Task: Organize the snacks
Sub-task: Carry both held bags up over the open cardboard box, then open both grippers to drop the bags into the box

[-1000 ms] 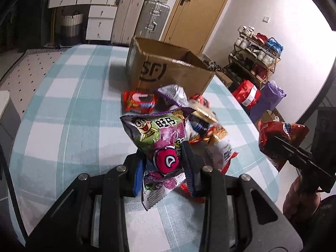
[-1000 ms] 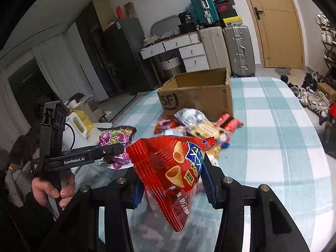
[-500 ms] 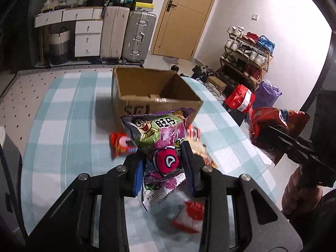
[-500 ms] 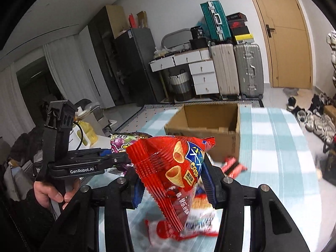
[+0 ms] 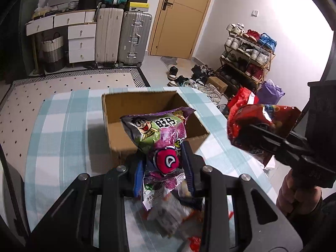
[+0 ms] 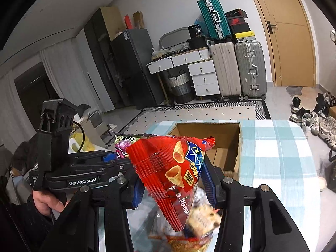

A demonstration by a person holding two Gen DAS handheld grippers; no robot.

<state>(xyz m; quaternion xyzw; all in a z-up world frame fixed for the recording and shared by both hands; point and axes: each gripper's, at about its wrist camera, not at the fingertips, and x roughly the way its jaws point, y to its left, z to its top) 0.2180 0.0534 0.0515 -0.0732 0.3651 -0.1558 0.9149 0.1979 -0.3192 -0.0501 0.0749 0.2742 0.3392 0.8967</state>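
My left gripper (image 5: 164, 164) is shut on a purple snack bag (image 5: 159, 134) and holds it up just short of an open cardboard box (image 5: 117, 107). My right gripper (image 6: 173, 178) is shut on a red bag of corn crisps (image 6: 168, 168), also raised before the cardboard box (image 6: 222, 134). In the left wrist view the right gripper (image 5: 260, 134) with the red bag (image 5: 262, 124) hangs at the right. In the right wrist view the left gripper (image 6: 117, 157) with the purple bag (image 6: 126, 145) reaches in from the left. A blurred pile of loose snacks (image 6: 201, 222) lies under both grippers.
The box stands on a table with a blue-checked cloth (image 5: 58, 138). Beyond the table's far edge are a patterned rug (image 5: 73, 84), suitcases (image 5: 134, 35), a drawer unit (image 5: 79, 40) and a door (image 5: 184, 14). A shoe rack (image 5: 247, 58) and shoes sit at the right.
Both grippers have risen and moved toward the box with their bags. The box now shows its open inside, and the snack pile has dropped low in the views.
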